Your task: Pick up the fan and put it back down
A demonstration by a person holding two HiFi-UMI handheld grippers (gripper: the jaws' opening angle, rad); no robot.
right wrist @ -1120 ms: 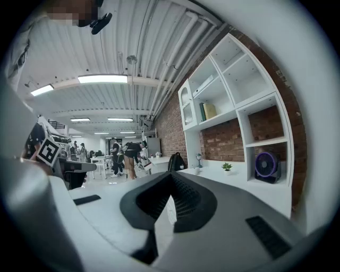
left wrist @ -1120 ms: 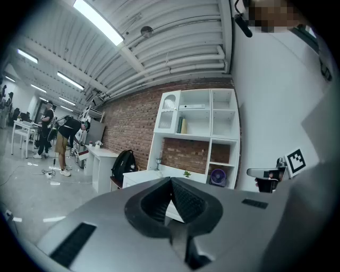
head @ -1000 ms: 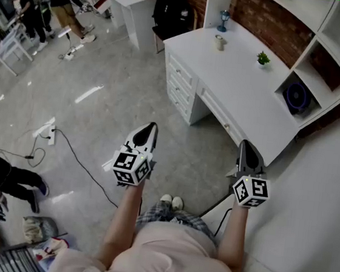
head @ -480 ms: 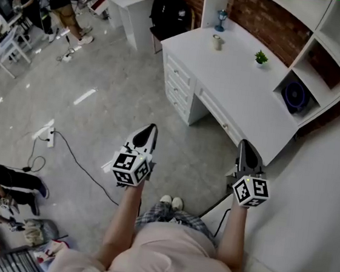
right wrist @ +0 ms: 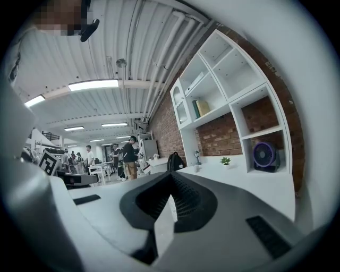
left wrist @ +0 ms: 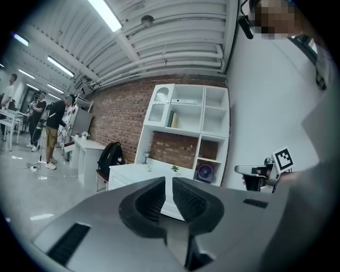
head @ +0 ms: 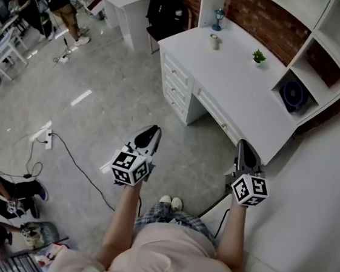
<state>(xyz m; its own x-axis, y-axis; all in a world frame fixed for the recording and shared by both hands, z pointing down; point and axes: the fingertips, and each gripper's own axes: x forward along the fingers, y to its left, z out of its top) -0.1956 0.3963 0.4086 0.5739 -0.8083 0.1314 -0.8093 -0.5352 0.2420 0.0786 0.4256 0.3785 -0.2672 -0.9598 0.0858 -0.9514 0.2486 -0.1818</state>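
Note:
The fan (head: pixel 295 95), round and purple-blue, stands in the lowest cubby of the white shelf unit at the desk's far end. It also shows in the left gripper view (left wrist: pixel 205 172) and the right gripper view (right wrist: pixel 264 155). Both grippers hang over the floor in front of the desk, far short of the fan. My left gripper (head: pixel 152 129) is shut with nothing between its jaws (left wrist: pixel 168 181). My right gripper (head: pixel 243 144) is also shut and empty (right wrist: pixel 171 176), held beside the desk's near corner.
The white desk (head: pixel 237 85) carries a small plant (head: pixel 259 57), a cup (head: pixel 214 41) and a little lamp (head: pixel 217 19). A black backpack (head: pixel 168 10) stands behind it. A cable (head: pixel 76 158) runs across the grey floor. Several people are at the far left.
The left gripper has turned slightly to the right. The desk has drifted a little left in the head view, and the people at the left have shifted. The right gripper keeps its place.

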